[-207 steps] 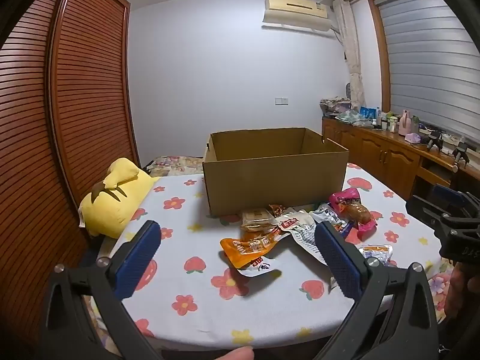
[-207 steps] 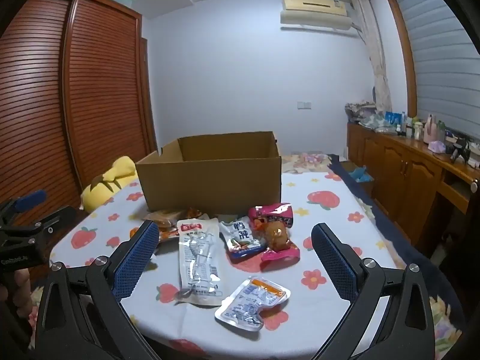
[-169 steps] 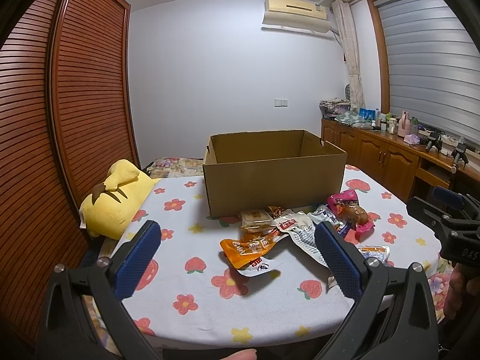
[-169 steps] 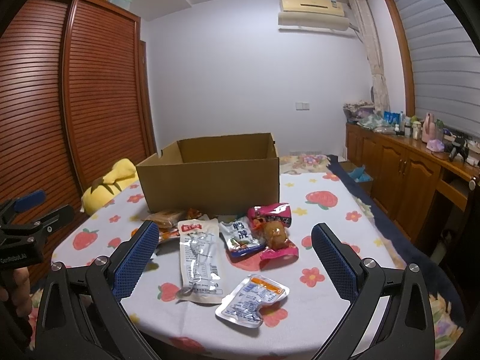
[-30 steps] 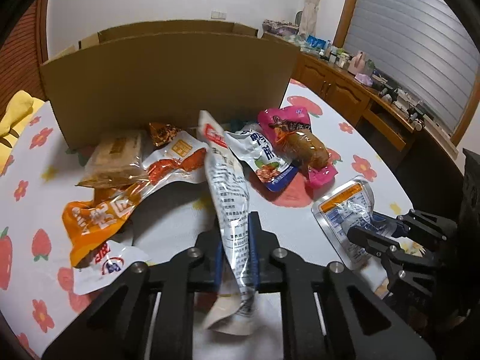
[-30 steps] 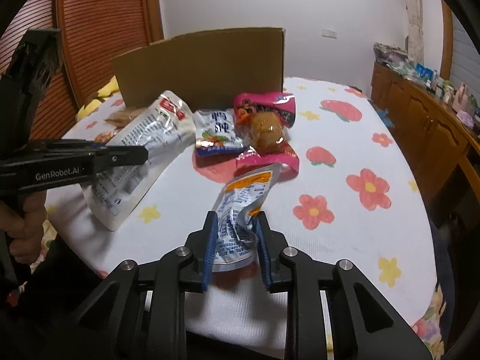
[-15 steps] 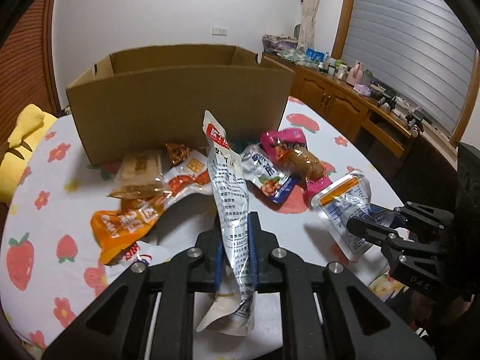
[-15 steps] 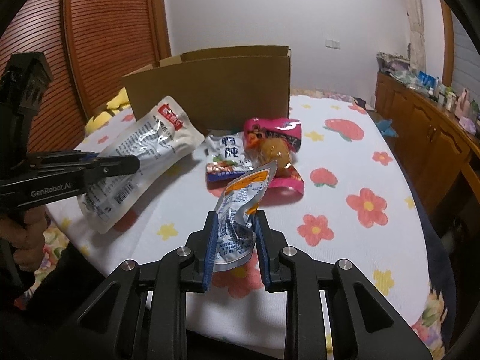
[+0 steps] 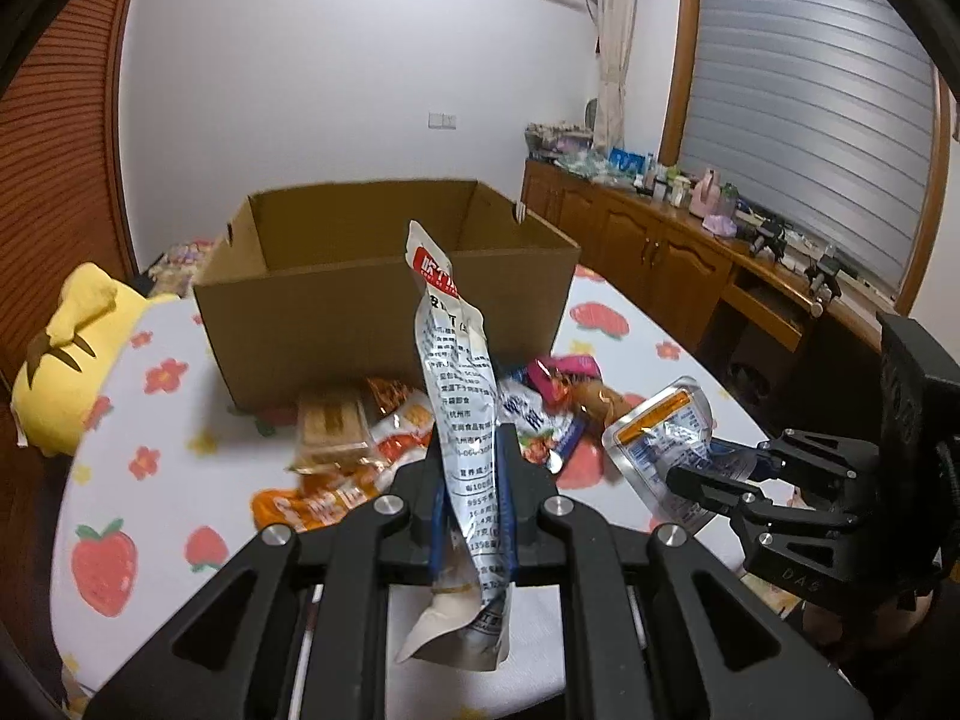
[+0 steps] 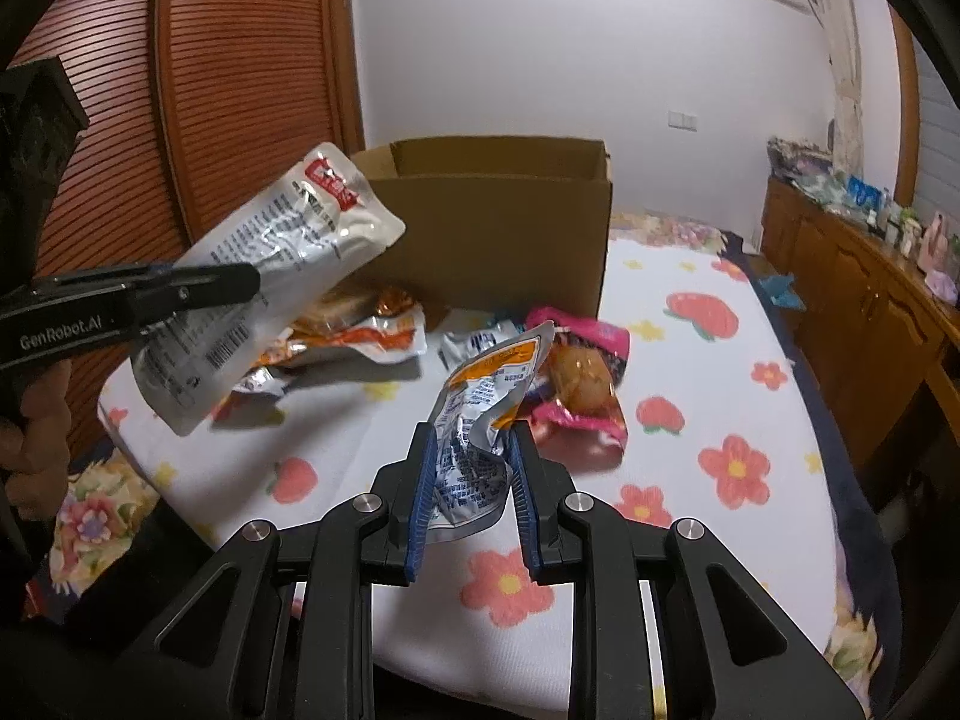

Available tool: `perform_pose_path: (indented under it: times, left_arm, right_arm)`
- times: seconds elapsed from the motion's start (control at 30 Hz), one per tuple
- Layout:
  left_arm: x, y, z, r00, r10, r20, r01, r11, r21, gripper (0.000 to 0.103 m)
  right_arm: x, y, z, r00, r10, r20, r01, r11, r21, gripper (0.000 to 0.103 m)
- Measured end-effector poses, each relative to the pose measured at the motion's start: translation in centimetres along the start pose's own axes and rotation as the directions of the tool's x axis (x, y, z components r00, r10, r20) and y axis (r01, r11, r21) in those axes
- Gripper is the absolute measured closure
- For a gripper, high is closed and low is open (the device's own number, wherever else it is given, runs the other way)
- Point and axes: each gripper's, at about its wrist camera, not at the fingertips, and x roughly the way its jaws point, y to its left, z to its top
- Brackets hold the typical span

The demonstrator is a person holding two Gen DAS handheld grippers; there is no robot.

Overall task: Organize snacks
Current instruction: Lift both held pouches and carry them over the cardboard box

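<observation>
My left gripper point(image 9: 471, 480) is shut on a long silver snack pouch point(image 9: 456, 384) with a red label and holds it upright above the table; the pouch also shows in the right wrist view point(image 10: 270, 276). My right gripper point(image 10: 471, 468) is shut on a small silver pouch with an orange band point(image 10: 486, 396), lifted off the table; it also shows in the left wrist view point(image 9: 666, 450). An open cardboard box point(image 9: 384, 276) stands behind the remaining snacks: a pink packet point(image 10: 585, 378), a blue-white packet point(image 9: 534, 420) and orange packets point(image 9: 312, 504).
The table has a white cloth with strawberries and flowers point(image 10: 720, 408). A yellow plush toy point(image 9: 72, 348) lies at the left edge. A wooden cabinet with bottles point(image 9: 690, 252) runs along the right wall. A slatted wooden wardrobe point(image 10: 240, 78) stands at the left.
Both grippers, open and empty seconds ago, now hold pouches. Over the last second both have lifted their pouches higher off the table toward the box.
</observation>
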Motion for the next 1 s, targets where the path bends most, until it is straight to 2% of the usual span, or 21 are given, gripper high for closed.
perform_pose_path:
  times: [0.3, 0.53, 0.83, 1.0]
  left_arm:
    - [-0.9, 1.7, 2.3, 0.999, 0.021, 0.044, -0.021, 1.000, 0.007, 0.092]
    - [0.2, 3.4, 5.1, 0.997, 0.037, 0.065, -0.039, 0.999, 0.025, 0.092]
    - [2.7, 5.9, 9.1, 0.995, 0.059, 0.079, -0.060, 0.998, 0.006, 0.092]
    - [4.2, 7.0, 11.2, 0.994, 0.065, 0.092, -0.066, 0.998, 0.004, 0.092]
  right_arm:
    - [-0.1, 0.4, 2.5, 0.999, 0.009, 0.043, -0.007, 0.999, -0.037, 0.081]
    - [1.0, -0.1, 6.9, 0.995, 0.021, 0.098, -0.015, 0.998, -0.060, 0.081]
    - [4.3, -1.8, 13.1, 0.990, 0.025, 0.136, -0.014, 0.996, -0.084, 0.081]
    - [6.7, -3.0, 14.9, 0.992, 0.031, 0.125, -0.021, 0.997, -0.077, 0.081]
